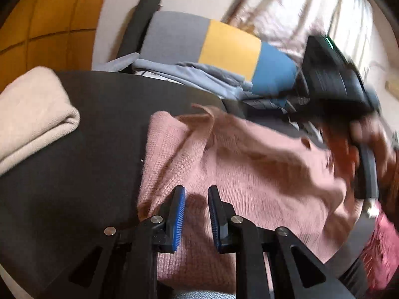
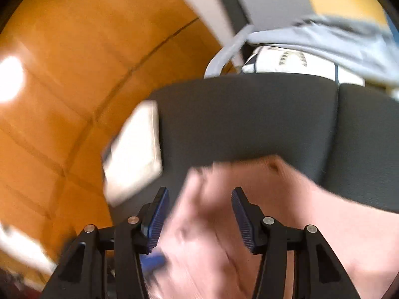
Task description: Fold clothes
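left gripper [image 1: 197, 194] low centre of its view, blue ribbed pads a narrow gap apart; pink knitted sweater [image 1: 249, 169] lies under and between the tips, but no fold is visibly pinched, so jaws look slightly open and empty; sweater spreads from frame centre to the right edge over the dark grey padded surface [image 1: 94, 129], rumpled, one edge turned up near the top middle; folded beige knit garment [image 1: 32, 117] sits at the left edge on the same surface, well apart from the sweater; behind, upper centre, a grey, yellow and blue block-coloured cushion [image 1: 224, 47] rests on a pile of light blue-grey clothes [image 1: 199, 74]; right gripper [image 1: 336, 79], black and blurred, at the upper right with a hand [image 1: 369, 134] on its grip just below.

right wrist view: right gripper's pads [image 2: 157, 221] stand clearly apart, roughly half open; blurred pink sweater fabric fills the gap between them at bottom centre, not seen pressed by either pad; dark grey surface above it; orange tiled floor [image 2: 74, 74] on the left; heavy motion blur.
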{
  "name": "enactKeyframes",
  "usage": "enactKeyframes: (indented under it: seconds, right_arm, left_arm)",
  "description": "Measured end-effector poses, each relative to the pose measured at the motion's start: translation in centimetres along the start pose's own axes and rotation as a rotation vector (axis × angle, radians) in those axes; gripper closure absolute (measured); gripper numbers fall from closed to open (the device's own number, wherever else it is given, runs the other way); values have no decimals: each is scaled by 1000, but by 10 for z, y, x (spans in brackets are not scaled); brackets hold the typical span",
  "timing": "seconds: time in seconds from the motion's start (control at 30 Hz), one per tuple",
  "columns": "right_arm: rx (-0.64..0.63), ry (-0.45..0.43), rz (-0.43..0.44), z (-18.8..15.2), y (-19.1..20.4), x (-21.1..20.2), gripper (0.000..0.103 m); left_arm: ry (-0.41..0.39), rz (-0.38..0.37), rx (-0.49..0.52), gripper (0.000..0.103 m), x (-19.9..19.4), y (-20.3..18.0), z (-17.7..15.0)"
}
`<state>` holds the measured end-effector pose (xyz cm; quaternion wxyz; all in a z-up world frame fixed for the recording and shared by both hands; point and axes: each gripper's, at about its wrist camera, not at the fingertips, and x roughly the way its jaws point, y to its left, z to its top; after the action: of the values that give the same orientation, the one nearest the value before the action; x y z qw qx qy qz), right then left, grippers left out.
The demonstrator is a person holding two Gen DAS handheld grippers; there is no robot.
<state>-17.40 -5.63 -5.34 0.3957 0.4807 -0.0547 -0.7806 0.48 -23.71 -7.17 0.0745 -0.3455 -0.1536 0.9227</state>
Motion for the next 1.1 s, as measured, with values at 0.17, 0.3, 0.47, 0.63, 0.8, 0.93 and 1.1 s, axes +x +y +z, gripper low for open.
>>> enactKeyframes:
  seconds: [0.17, 0.3, 0.47, 0.63, 0.8, 0.93, 1.1]
  right_arm:
    - [-168, 138, -85, -30, 10, 33, 63]
    - [-248, 179, -128, -27, 20, 54, 97]
    - [-301, 150, -133, 1, 46, 62, 101]
    - [-393, 132, -227, 10, 72, 85, 101]
    - [-402, 151, -264, -1, 60, 106, 100]
    - [-324, 56, -246, -1, 57, 62, 75]
    - [-183, -153, -298, -39, 35, -45, 55]
  left_arm:
    - [-6, -11, -68, 85, -5, 7, 3]
    - [-17, 6, -35, 85, -10, 8, 0]
    - [-3, 11, -18, 84, -8, 8, -9]
    - [5, 27, -15, 84, -8, 5, -8]
    - [10, 67, 28, 84, -13, -8, 8]
    - [7, 78, 72, 84, -16, -16, 22]
    - [20, 68, 224, 83, -2, -46, 38]
